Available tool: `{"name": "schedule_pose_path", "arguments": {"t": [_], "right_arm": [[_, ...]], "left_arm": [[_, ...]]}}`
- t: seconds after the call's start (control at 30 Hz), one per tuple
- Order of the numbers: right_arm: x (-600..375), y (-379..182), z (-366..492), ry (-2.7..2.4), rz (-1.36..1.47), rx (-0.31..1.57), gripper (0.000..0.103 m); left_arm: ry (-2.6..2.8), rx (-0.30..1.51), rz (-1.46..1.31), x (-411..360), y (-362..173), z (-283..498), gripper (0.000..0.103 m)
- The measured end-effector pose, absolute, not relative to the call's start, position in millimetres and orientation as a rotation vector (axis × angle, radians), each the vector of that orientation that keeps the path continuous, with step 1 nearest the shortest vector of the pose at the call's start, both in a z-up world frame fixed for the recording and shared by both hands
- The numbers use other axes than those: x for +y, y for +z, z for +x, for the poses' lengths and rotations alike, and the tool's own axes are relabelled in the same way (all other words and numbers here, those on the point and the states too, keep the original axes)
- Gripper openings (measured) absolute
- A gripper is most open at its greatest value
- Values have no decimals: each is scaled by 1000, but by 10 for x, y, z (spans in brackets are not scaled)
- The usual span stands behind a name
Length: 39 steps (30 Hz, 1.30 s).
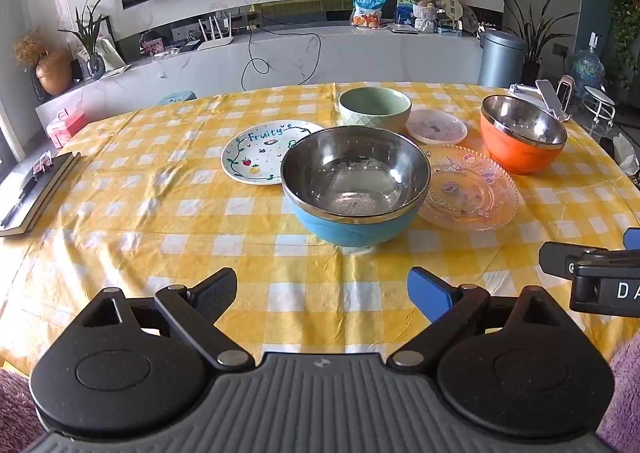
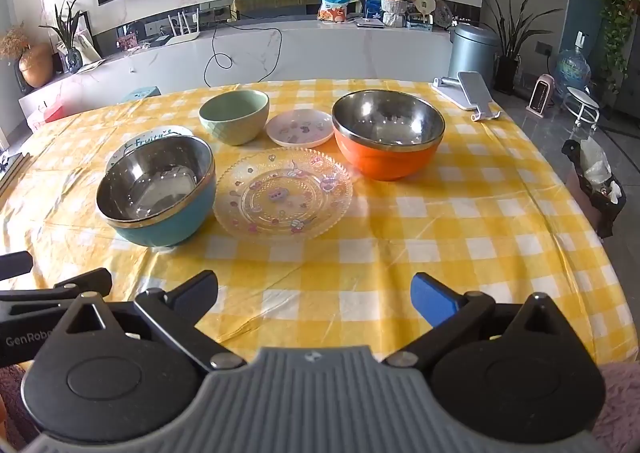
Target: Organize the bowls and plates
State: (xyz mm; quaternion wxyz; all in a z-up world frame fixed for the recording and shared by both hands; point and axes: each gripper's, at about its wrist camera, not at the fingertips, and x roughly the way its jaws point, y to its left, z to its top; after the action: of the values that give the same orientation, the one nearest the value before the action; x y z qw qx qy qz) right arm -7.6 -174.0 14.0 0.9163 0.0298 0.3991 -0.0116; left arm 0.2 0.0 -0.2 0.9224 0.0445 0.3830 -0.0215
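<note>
A blue steel-lined bowl [image 1: 352, 189] [image 2: 158, 193] sits mid-table, with a white "Fruity" plate [image 1: 260, 151] [image 2: 132, 147] behind it on the left. A clear patterned glass plate [image 1: 472, 189] [image 2: 284, 193] lies to its right. Farther back stand a green bowl [image 1: 374, 109] [image 2: 235, 115], a small pink plate [image 1: 436, 126] [image 2: 300, 128] and an orange steel-lined bowl [image 1: 522, 133] [image 2: 388, 133]. My left gripper [image 1: 324, 293] and right gripper [image 2: 316, 295] both hang open over the near tablecloth, with nothing between their fingers.
The yellow checked tablecloth [image 1: 160, 221] covers the table. A dark book [image 1: 36, 189] lies at the left edge and a white phone stand [image 2: 468, 91] at the far right corner. A bin with a bag [image 2: 596, 181] stands on the floor to the right.
</note>
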Motion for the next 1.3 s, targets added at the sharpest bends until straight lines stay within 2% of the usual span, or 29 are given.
{"name": "schedule_pose_path", "arguments": {"t": [1.3], "right_arm": [[-1722,119,-109,-18,58,812,100]], "left_arm": [[-19,794,63,52,-12,-50,103]]}}
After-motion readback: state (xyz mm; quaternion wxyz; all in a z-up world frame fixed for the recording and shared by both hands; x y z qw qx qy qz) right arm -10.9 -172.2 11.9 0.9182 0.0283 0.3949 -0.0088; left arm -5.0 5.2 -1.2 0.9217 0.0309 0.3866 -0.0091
